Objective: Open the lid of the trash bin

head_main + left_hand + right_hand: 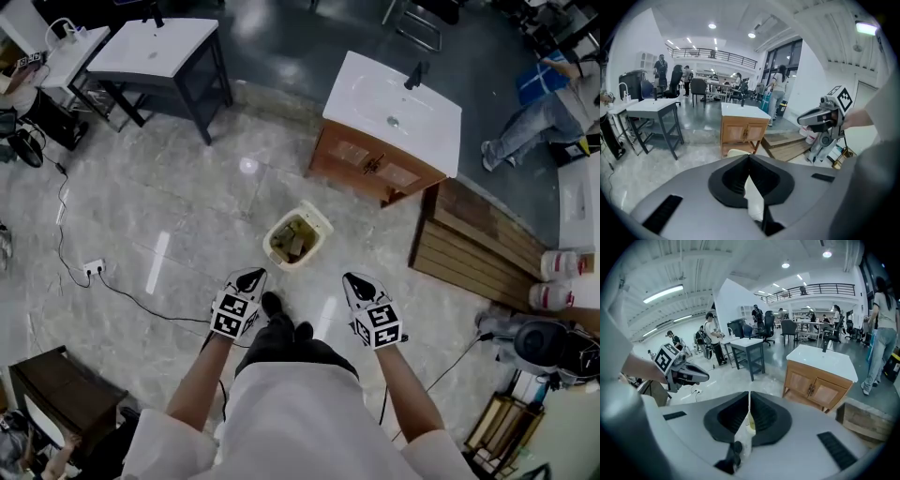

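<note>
Head view looks steeply down from overhead onto the bin (298,236) just ahead. Both gripper views look level and forward from low down, sharing the far cabinet (743,127).

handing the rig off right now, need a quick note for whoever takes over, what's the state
Left hand-held gripper: jaws shut, empty, held in the air short of the bin.
Right hand-held gripper: the same, shut and empty.
Bin: on the floor just ahead, roughly midway between the two, in front of the sink cabinet.
Done: the bin's contents show from above, so the lid looks open; neither gripper touches it.
Left: check that the lid is fully up; if not, lift it.
</note>
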The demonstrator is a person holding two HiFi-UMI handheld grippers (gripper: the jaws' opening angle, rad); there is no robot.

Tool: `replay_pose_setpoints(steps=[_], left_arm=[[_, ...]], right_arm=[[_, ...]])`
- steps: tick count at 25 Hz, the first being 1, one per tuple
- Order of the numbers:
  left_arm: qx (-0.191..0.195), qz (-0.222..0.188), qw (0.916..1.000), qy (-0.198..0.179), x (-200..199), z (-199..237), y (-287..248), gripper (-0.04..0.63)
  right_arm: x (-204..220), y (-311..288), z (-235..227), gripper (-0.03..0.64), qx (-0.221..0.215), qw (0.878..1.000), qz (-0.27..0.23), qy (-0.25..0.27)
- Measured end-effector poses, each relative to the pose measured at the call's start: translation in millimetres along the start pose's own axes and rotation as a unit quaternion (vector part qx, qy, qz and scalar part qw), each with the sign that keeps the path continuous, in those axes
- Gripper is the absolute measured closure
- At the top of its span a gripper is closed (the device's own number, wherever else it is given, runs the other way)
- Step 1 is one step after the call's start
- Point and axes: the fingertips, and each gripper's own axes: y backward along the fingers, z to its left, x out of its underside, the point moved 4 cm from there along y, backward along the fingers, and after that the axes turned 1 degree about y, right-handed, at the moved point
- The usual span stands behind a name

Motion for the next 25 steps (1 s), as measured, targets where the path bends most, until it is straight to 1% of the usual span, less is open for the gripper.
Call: replay_pose_setpoints(steps=[7,11,13,17,21,25], left_arm=[[-0.013,-0.043,0.999,0.003,-6.5,-42.5,43.7,0.578],[-0.026,-0.057,0.998,-0.002,-1.0,-64.0,66.7,0.578],[-0.033,-0.063,0.9974,-0.004,0.2,-73.8,79.1,0.578],[-0.047,-0.089,0.9949,-0.007,-8.4,-94.2,105.4,0.578],[-0.056,-0.12,0.9913,0.001,-15.2,-108.9,131.5,0.577],[-0.06,-0.135,0.989,0.001,-17.8,-114.3,152.2,0.577]], right_arm=[[7.3,44.0,12.0,0.583,-0.016,0.999,-0.017,0.026],[14.6,71.3,17.1,0.583,-0.015,0.999,-0.032,0.029],[17.1,82.3,20.9,0.583,-0.016,0.998,-0.039,0.039],[14.5,104.9,25.5,0.583,-0.018,0.996,-0.062,0.065],[14.3,123.7,31.4,0.583,-0.017,0.993,-0.083,0.077],[12.3,136.4,37.9,0.583,-0.015,0.991,-0.096,0.089]])
